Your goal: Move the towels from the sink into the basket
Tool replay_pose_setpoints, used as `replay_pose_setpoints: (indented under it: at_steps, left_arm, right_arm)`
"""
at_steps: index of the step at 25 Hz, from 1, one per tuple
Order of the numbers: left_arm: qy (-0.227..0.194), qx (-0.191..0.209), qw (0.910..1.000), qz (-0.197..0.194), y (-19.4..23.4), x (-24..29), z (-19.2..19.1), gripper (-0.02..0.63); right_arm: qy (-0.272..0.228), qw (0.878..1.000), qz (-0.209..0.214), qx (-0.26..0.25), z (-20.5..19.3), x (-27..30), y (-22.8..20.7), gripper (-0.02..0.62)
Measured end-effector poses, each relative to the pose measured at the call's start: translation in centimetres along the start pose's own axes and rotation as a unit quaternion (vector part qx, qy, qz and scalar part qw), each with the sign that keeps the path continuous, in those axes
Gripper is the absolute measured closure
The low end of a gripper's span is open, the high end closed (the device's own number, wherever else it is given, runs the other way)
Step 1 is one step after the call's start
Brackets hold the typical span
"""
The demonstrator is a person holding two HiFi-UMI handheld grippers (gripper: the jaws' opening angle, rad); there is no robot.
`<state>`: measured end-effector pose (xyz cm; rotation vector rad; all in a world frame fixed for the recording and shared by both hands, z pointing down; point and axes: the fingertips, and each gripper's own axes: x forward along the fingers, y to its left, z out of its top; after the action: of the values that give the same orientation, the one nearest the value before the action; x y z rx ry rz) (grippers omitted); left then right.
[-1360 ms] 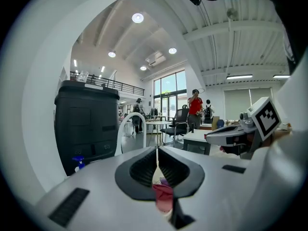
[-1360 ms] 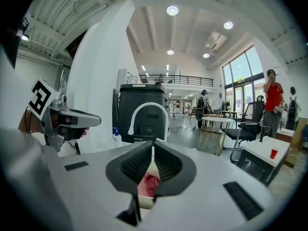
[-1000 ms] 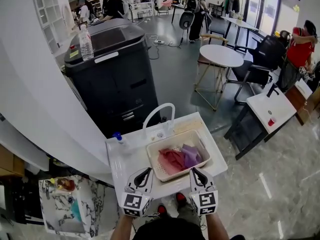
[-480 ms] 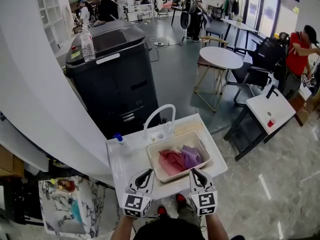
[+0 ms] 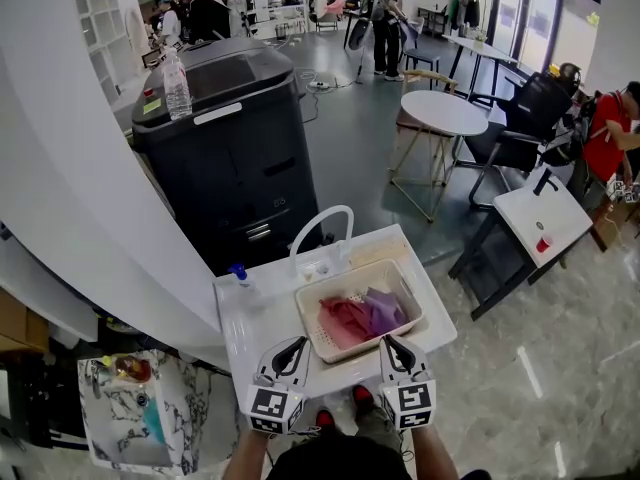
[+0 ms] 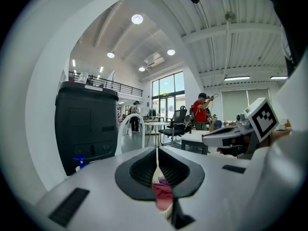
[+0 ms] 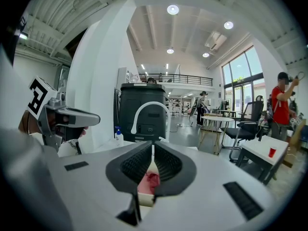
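A pink towel (image 5: 343, 320) and a purple towel (image 5: 382, 311) lie crumpled together in a beige perforated basket (image 5: 304, 313) that sits in the white sink unit (image 5: 245, 318). My left gripper (image 5: 296, 346) hovers at the basket's near left corner, jaws shut and empty. The right gripper (image 5: 389, 343) hangs at the near right corner, also shut with nothing in it. In the left gripper view the shut jaws (image 6: 158, 153) point over the pink towel (image 6: 162, 194). The right gripper view shows its shut jaws (image 7: 152, 150) above the same pink towel (image 7: 151, 181).
A white arched faucet (image 5: 320, 223) rises behind the basket, with a blue-capped bottle (image 5: 237, 273) at the back left. A tall black bin (image 5: 225, 138) carrying a water bottle (image 5: 177, 86) stands beyond. A round table (image 5: 440, 113) and chairs are farther right.
Both grippers and the towels have stayed put. Only the people in the background have shifted.
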<state>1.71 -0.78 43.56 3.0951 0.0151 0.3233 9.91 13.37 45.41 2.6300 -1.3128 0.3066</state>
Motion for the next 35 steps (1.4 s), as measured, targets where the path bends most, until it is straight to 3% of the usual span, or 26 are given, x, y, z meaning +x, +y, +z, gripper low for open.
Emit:
replay_pose_setpoints:
  at_steps: [35]
  left_arm:
    - [0.007,-0.005,1.0,0.001,0.8,-0.6,-1.0,0.589]
  right_arm:
    - [0.001,1.0,0.008,0.003,-0.1,0.6,1.1,0.555]
